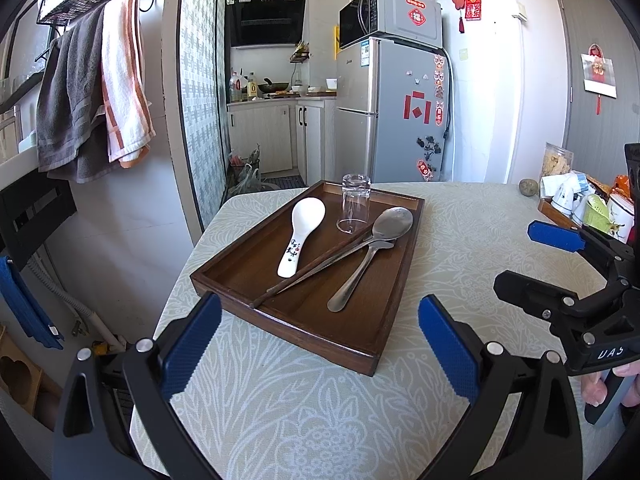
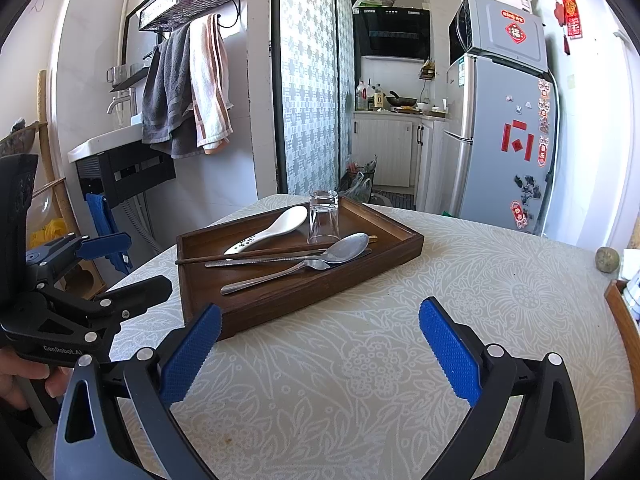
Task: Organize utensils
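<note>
Left gripper (image 2: 120, 270) body reads "GenRobot.AI" in white. Right gripper (image 1: 532, 260) body shows "UAS", partly cut off. Red diamond sticker (image 2: 516, 32) on microwave (image 2: 500, 30) bears character 福. White spoon (image 1: 300, 236) handle has black characters, unreadable.

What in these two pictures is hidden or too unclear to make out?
- Chopsticks: both views show them bunched with the large metal spoon; their count is unclear.
- Small metal spoon: its bowl sits under the large spoon.
- White ceramic spoon: the handle writing is too small to read.
- Second tray: cut off by the right wrist view's edge.
- Glass: upside down; whether anything is under it is unclear.
</note>
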A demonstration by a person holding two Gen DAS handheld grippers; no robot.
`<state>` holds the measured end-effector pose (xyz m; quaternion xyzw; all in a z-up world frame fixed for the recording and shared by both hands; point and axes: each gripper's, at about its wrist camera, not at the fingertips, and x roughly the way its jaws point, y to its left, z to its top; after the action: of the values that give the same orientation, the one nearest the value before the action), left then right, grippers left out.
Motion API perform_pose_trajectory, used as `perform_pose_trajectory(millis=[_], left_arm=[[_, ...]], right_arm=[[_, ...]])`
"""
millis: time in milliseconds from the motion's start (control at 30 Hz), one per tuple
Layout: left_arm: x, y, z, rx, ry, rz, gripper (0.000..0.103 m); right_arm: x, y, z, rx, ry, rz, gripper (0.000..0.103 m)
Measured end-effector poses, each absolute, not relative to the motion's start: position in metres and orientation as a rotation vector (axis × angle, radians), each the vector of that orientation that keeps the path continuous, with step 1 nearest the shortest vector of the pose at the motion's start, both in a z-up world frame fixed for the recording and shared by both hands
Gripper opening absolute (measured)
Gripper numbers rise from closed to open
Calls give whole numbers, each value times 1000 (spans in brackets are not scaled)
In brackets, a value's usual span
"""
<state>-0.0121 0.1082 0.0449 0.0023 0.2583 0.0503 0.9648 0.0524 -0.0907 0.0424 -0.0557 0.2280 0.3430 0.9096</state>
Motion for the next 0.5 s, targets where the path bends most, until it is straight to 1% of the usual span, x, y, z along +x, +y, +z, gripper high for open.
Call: perform_pose_trajectory(millis=[500], left_arm=[[-12, 109, 45, 4, 522, 99, 100]], right_arm=[[53, -91, 42, -117, 470, 708, 100]])
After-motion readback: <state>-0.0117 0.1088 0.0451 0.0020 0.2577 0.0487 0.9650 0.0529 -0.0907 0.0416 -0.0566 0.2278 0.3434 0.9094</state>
